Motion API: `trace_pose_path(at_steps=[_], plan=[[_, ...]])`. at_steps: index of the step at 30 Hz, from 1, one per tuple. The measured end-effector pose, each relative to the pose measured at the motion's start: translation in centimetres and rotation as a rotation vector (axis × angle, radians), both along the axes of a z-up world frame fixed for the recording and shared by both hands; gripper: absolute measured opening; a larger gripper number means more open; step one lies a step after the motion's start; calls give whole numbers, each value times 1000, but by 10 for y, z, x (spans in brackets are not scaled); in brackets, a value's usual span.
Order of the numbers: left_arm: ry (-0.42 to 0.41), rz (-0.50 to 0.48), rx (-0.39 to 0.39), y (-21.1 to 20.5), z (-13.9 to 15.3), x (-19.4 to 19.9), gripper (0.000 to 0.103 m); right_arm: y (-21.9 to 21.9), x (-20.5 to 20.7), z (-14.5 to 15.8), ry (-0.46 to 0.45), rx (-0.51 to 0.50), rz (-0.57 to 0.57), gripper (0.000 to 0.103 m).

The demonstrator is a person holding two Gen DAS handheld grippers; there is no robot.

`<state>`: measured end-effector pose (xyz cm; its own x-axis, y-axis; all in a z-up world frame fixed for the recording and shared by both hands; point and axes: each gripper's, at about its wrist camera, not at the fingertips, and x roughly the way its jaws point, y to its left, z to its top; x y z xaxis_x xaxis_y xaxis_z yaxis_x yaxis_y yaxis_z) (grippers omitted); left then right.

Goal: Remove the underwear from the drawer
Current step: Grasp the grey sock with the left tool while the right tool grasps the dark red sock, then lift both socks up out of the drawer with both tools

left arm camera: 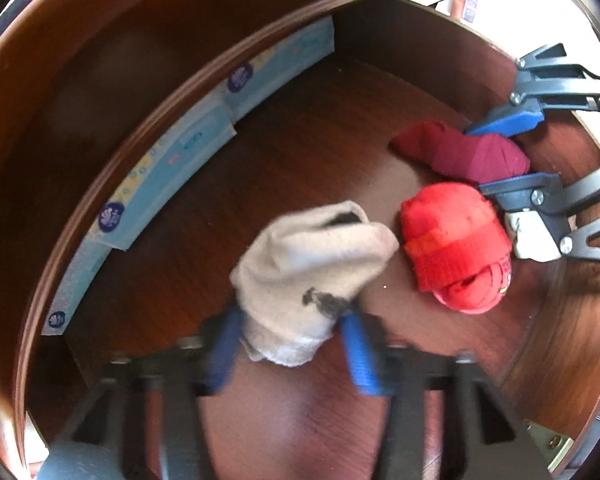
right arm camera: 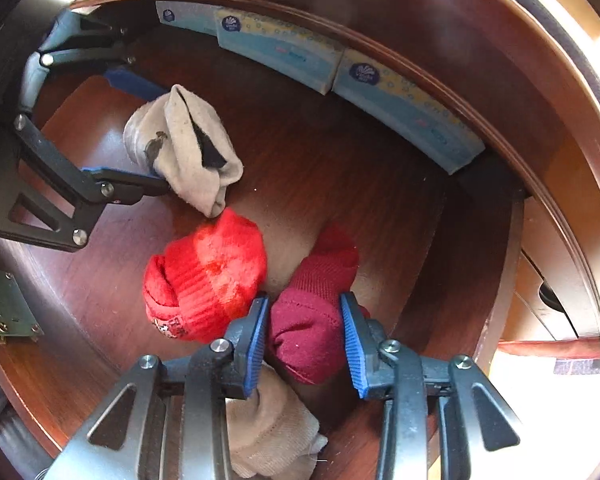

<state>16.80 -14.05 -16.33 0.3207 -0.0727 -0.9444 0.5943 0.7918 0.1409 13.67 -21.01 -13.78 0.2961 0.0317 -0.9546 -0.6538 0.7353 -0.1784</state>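
Inside a dark wooden drawer [left arm camera: 300, 140] lie several rolled cloth bundles. My left gripper [left arm camera: 292, 320] is shut on a beige bundle [left arm camera: 312, 248] with a dark smudge; its blue pads press the bundle's near end from both sides. The right wrist view shows the same left gripper [right arm camera: 160, 136] and beige bundle [right arm camera: 188, 148] at the upper left. My right gripper [right arm camera: 304, 300] is shut on a maroon bundle [right arm camera: 312, 320], pads squeezing it. A bright red bundle [right arm camera: 208, 276] lies loose between the two. In the left wrist view the right gripper [left arm camera: 480, 160] and maroon bundle [left arm camera: 460, 152] are at the far right.
Light blue tissue packs [right arm camera: 400, 108] line the drawer's far wall [left arm camera: 100, 184]. Another beige bundle [right arm camera: 268, 432] lies under my right gripper. A metal bracket [right arm camera: 4, 308] is fixed on the left side. Bare drawer floor [right arm camera: 320, 160] shows between the bundles and the packs.
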Motion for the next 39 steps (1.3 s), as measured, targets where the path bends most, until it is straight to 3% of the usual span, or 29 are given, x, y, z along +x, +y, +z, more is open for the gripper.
trace_pose_path(at_steps=[3, 6, 21, 26, 34, 39], plan=[[-12, 3, -14, 4, 1, -1, 26, -2, 1, 2, -6, 27, 5, 34], [-22, 19, -30, 10, 6, -1, 23, -4, 1, 4, -18, 40, 6, 33], [-57, 132, -122, 56, 17, -34, 22, -12, -13, 34, -95, 108, 22, 31], [-75, 182, -169, 60, 25, -16, 22, -19, -21, 49, -114, 188, 26, 31], [-205, 292, -234, 84, 58, -30, 22, -17, -33, 72, -188, 336, 65, 31], [-261, 311, -247, 88, 65, -36, 22, -19, -41, 78, -210, 366, 81, 31]])
